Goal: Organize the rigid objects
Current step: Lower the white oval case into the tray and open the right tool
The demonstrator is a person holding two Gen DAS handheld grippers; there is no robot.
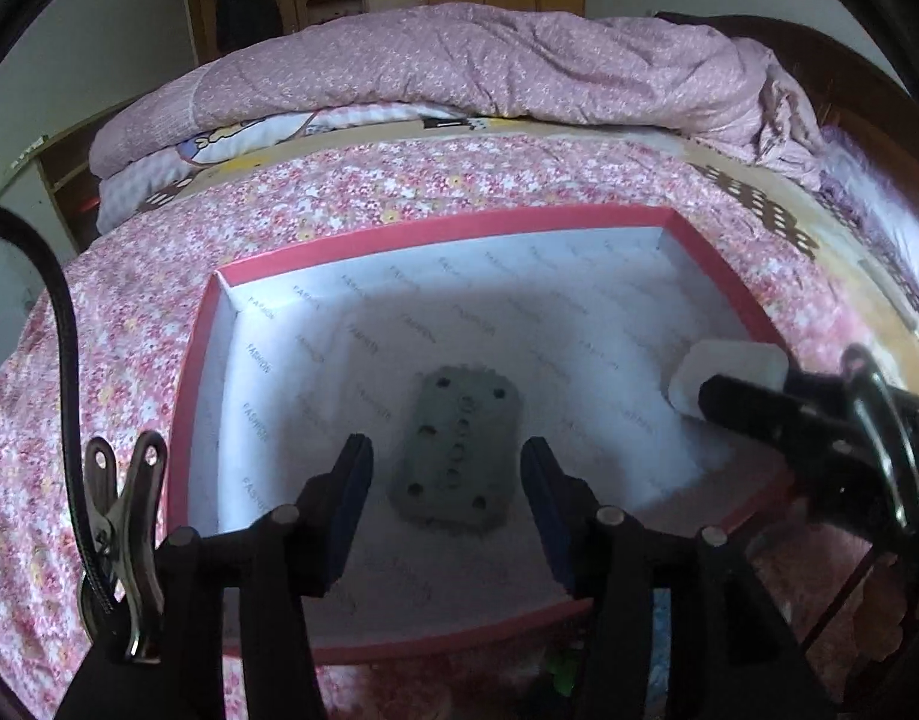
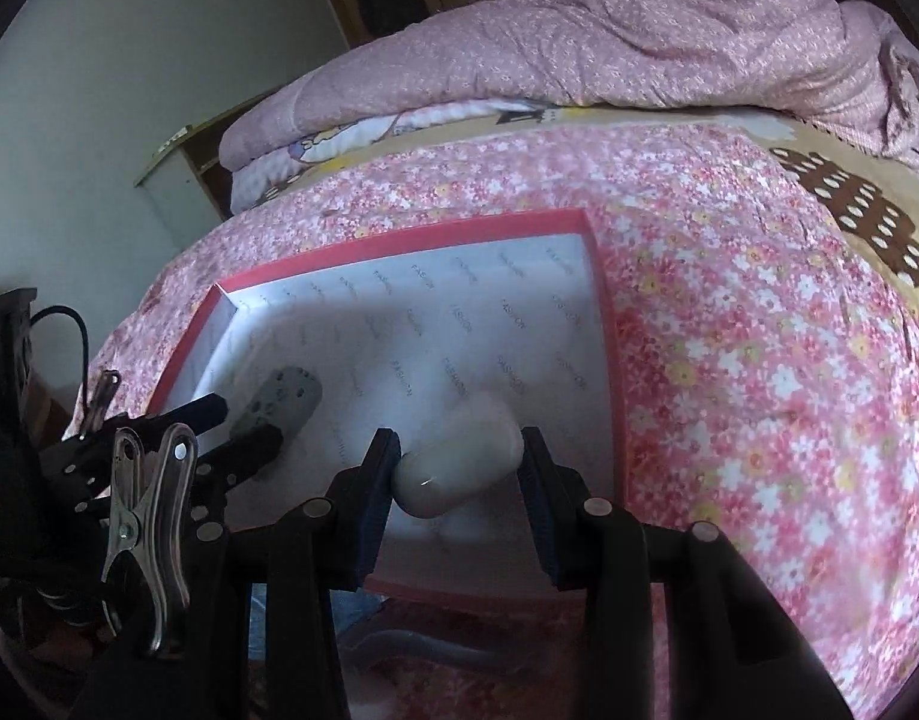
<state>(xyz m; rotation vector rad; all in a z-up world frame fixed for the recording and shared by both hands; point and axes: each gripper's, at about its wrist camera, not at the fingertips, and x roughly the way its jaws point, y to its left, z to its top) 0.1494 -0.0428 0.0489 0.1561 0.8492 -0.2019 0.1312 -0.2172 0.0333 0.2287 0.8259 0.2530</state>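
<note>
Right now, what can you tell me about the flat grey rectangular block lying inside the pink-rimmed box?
The flat grey rectangular block looks like dull rubber or plastic, with rounded corners, small dark holes near them, a notched far edge and a faint raised marking along its middle. It lies flat on the white printed paper lining the pink-rimmed box. The left gripper hangs over it with jaws open, pads clear of its sides; nothing else touches it.

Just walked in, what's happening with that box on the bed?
A person is packing things into the red box on the bed. The left gripper is open over a grey block lying on the box floor. The right gripper holds a white block over the box's right side.
</note>
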